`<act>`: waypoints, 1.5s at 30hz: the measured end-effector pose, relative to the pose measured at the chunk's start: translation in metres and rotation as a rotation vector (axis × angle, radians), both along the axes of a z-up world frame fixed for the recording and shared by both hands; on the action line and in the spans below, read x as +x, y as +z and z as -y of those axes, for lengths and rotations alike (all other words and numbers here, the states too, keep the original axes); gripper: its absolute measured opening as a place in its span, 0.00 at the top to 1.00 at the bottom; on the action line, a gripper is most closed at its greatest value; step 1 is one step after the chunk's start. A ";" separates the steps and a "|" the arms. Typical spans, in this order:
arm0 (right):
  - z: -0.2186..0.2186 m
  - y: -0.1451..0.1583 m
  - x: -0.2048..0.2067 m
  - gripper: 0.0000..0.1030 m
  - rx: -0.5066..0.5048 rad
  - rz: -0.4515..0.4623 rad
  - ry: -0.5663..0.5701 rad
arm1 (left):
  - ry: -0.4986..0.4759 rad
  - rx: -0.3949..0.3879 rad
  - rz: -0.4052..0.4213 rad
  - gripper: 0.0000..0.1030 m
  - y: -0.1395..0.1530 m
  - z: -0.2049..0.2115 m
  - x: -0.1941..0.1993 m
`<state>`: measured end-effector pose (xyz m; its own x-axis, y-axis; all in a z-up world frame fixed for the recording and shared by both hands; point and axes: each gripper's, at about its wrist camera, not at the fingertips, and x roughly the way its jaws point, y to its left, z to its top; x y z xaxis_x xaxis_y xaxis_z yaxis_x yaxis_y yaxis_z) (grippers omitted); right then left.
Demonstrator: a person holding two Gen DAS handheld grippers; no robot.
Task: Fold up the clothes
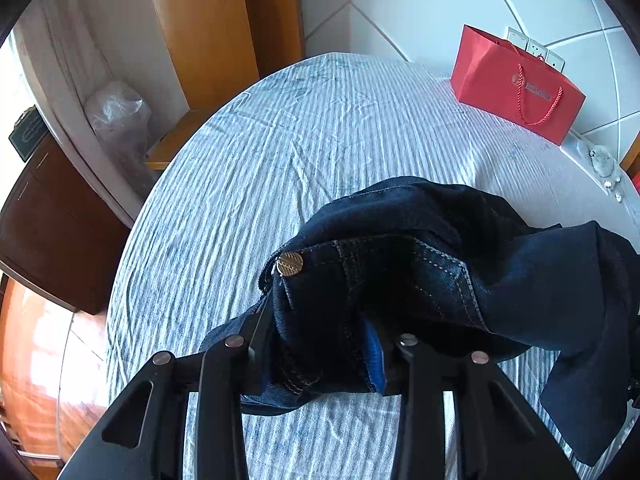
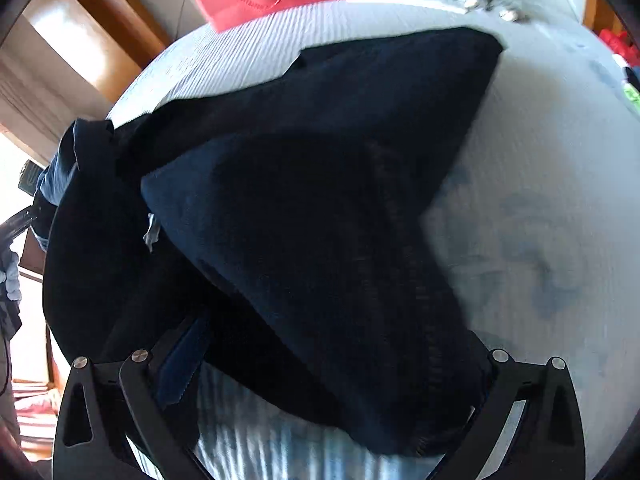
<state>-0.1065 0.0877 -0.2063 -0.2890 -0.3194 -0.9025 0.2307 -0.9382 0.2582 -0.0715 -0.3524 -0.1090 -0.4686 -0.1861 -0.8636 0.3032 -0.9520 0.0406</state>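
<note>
from my left wrist view, my left gripper [image 1: 320,354] is clamped on the waistband of the dark jeans [image 1: 420,264], near the brass button [image 1: 289,264]. the jeans lie bunched on the striped bed [image 1: 248,152], so folding looks barely begun. there's open sheet beyond, up to the red bag [image 1: 516,84]; the bed edge drops off at left.

from my right wrist view, my right gripper [image 2: 328,376] stands wide, denim between the jaws but unpinched. a leg [image 2: 340,200] lies flat, with bare bed to its right.
</note>
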 end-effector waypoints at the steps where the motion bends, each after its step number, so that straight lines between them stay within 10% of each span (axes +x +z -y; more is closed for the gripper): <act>1: 0.004 0.001 -0.001 0.00 0.016 0.001 -0.001 | -0.001 0.002 0.000 0.64 0.000 0.000 0.000; 6: 0.007 0.010 -0.003 0.00 0.062 0.010 -0.009 | 0.000 0.014 0.001 0.63 -0.002 0.002 -0.001; 8: 0.004 0.015 -0.001 0.17 0.092 0.007 -0.004 | 0.002 0.019 0.001 0.63 -0.002 0.003 -0.001; 10: -0.006 0.026 0.002 0.66 -0.008 0.041 0.008 | 0.004 0.025 0.000 0.62 -0.002 0.004 -0.001; 16: -0.004 0.058 0.019 0.97 -0.063 -0.008 0.056 | 0.013 0.037 -0.007 0.61 0.000 0.005 0.002; 27: -0.217 0.201 0.071 0.98 0.048 -0.315 -0.500 | -0.068 -0.035 -0.027 0.71 0.038 -0.010 0.003; 32: -0.337 0.144 0.062 0.97 0.037 -0.112 -0.707 | -0.110 0.030 0.050 0.63 0.025 -0.035 -0.008; 37: -0.371 0.046 0.080 0.66 0.087 0.189 -0.714 | -0.102 0.043 0.075 0.59 0.033 -0.045 0.022; 45: -0.370 0.126 0.094 0.66 -0.005 -0.047 -0.657 | -0.044 0.067 -0.112 0.53 0.119 -0.034 0.051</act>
